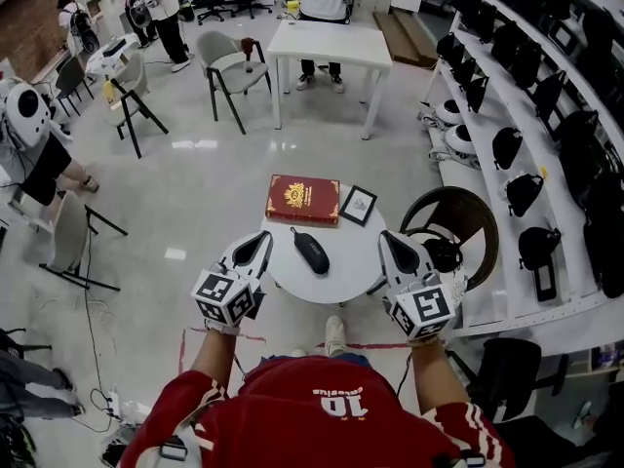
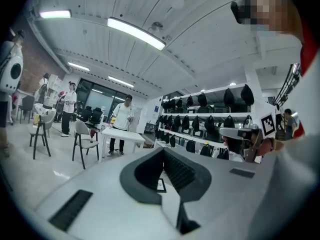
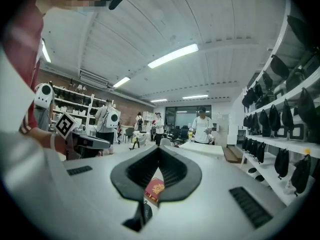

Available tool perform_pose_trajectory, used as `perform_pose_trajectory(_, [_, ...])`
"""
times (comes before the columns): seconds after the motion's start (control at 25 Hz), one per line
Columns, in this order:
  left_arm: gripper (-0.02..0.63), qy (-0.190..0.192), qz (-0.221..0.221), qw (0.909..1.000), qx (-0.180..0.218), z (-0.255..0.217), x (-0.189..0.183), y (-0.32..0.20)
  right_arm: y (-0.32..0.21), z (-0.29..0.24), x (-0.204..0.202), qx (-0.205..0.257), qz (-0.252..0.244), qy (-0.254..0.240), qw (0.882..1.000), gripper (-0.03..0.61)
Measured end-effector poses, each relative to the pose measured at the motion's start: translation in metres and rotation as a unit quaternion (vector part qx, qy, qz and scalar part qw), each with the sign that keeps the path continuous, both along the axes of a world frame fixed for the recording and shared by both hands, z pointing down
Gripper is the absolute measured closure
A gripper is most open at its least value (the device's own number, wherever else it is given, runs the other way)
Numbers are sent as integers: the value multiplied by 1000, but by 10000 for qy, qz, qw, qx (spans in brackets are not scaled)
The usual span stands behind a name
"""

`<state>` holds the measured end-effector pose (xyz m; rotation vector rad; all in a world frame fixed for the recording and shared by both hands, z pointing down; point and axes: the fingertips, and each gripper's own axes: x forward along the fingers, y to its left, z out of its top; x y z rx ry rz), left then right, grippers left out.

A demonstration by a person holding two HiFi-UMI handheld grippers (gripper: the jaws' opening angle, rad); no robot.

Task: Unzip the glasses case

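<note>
Judging this as the approach step, the left tool [image 1: 264, 236] and right tool [image 1: 388, 239] hover clenched and empty at the table's [image 1: 363, 253] near edge, either side of the glasses case [image 1: 311, 250] mid-table; next they probably need to open, pin it and find the zipper pull.

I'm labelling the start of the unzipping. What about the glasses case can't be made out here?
- Head view: the glasses case is too small to show its zip pull or whether it is zipped.
- Left gripper view: the left gripper itself hides the case completely.
- Right gripper view: the right gripper covers all but a dark sliver, probably the case.
</note>
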<state>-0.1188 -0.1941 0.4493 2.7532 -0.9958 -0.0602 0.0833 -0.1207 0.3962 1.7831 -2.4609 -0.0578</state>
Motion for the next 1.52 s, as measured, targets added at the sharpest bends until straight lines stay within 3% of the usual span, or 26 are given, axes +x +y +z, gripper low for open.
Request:
perform_pose_trajectory(0.24, [604, -186, -258, 9994, 118, -13, 15, -17, -31, -11, 13, 172, -333, 26, 9993, 569])
perform_pose_trajectory(0.48, [603, -230, -80, 9991, 347, -22, 39, -33, -54, -12, 21, 177, -580, 133, 9981, 569])
perform_pose_trajectory(0.84, [411, -188, 84, 9997, 154, -11, 58, -51, -71, -10, 29, 221, -562, 99, 9981, 569])
perform_pose_trajectory(1.08, [399, -219, 150, 9996, 101, 0, 63, -58, -76, -6, 31, 182, -505, -5, 9986, 569])
perform_pose_trajectory(1.32, [396, 268, 36, 9982, -538, 41, 61, -74, -77, 2, 27, 101, -545, -30, 9985, 569])
perform_pose_trajectory(1.52, [393, 127, -36, 9973, -722, 67, 62, -79, -83, 10, 28, 20, -582, -98, 9983, 569])
